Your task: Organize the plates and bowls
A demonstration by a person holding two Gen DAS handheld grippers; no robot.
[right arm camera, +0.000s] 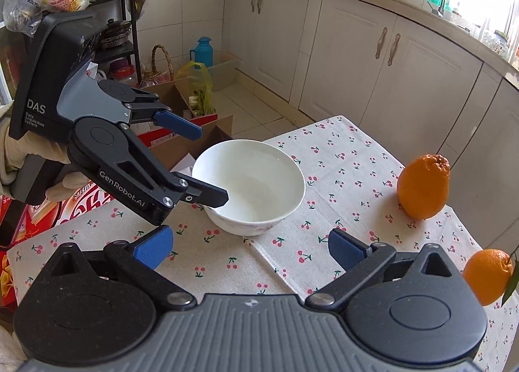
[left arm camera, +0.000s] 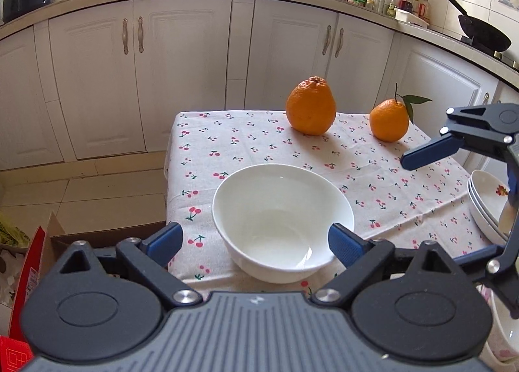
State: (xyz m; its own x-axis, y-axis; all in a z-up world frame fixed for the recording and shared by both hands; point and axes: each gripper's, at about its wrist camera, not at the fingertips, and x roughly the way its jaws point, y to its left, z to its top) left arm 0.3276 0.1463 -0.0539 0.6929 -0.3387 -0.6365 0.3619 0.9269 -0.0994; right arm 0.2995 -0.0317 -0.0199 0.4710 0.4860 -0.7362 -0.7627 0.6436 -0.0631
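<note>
A plain white bowl stands upright near the left edge of the cherry-print table; it also shows in the right wrist view. My left gripper is open, its jaws either side of the bowl's near rim; in the right wrist view one finger hangs over the rim and the other stands outside. My right gripper is open and empty, a little short of the bowl. A stack of white flower-print bowls sits at the table's right edge, partly hidden by the right gripper.
Two oranges stand at the far side of the table, also in the right wrist view. Cardboard boxes and bags lie on the floor left of the table. White cabinets run behind.
</note>
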